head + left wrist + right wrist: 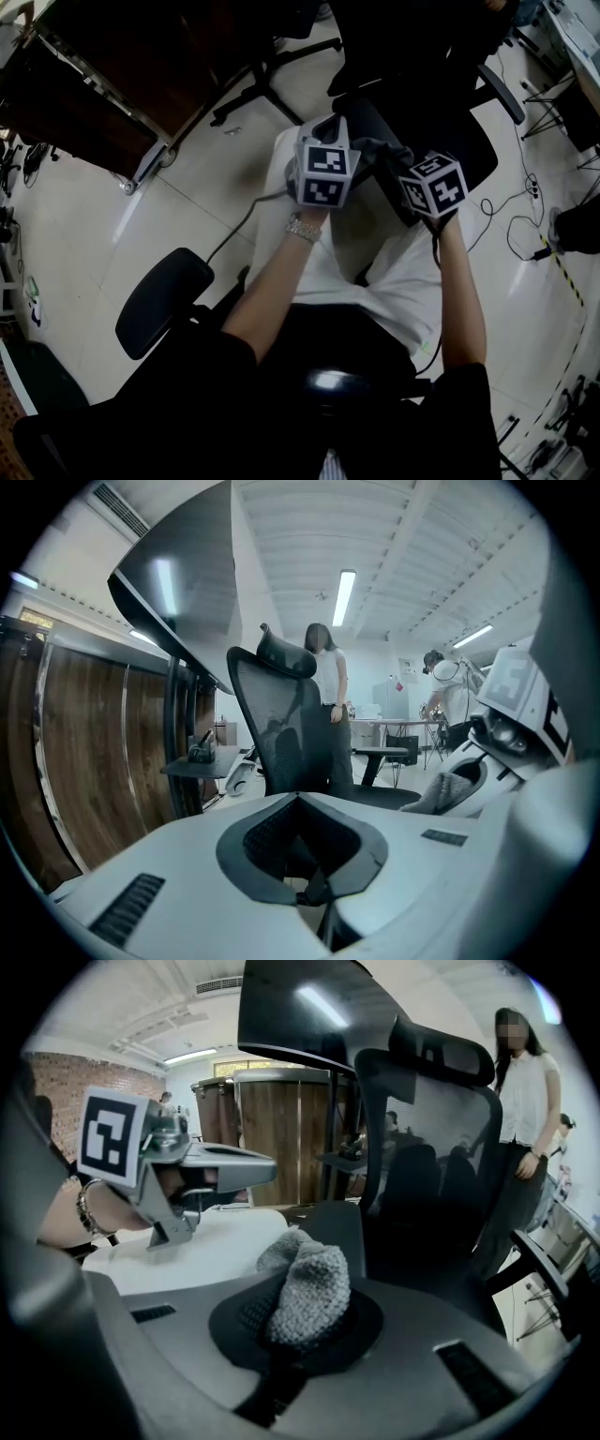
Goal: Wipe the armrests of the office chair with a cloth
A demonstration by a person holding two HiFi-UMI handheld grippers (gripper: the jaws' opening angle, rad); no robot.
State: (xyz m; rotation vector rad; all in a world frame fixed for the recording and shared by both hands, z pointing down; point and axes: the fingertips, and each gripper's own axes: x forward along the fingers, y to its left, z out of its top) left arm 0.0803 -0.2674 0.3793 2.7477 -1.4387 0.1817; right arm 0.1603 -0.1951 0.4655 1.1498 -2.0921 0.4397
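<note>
A black mesh office chair (pixel 441 112) stands in front of me, with one armrest (pixel 502 94) out to the right. The chair (pixel 281 728) and an armrest (pixel 384 754) also show in the left gripper view. My right gripper (pixel 394 159) is shut on a grey knitted cloth (pixel 307 1288), which bulges up out of the jaws. It is held just short of the chair's near armrest (pixel 333 1222). The cloth (pixel 382 150) is a grey lump in the head view. Left of it, my left gripper (pixel 330 131) is shut with nothing in it.
A person (pixel 525 1119) stands behind the chair. A dark wooden cabinet (pixel 112 75) fills the far left. A second black chair (pixel 164 300) sits near my left elbow. Cables (pixel 516 220) trail over the tiled floor on the right. Another chair's wheeled base (pixel 262 80) lies ahead.
</note>
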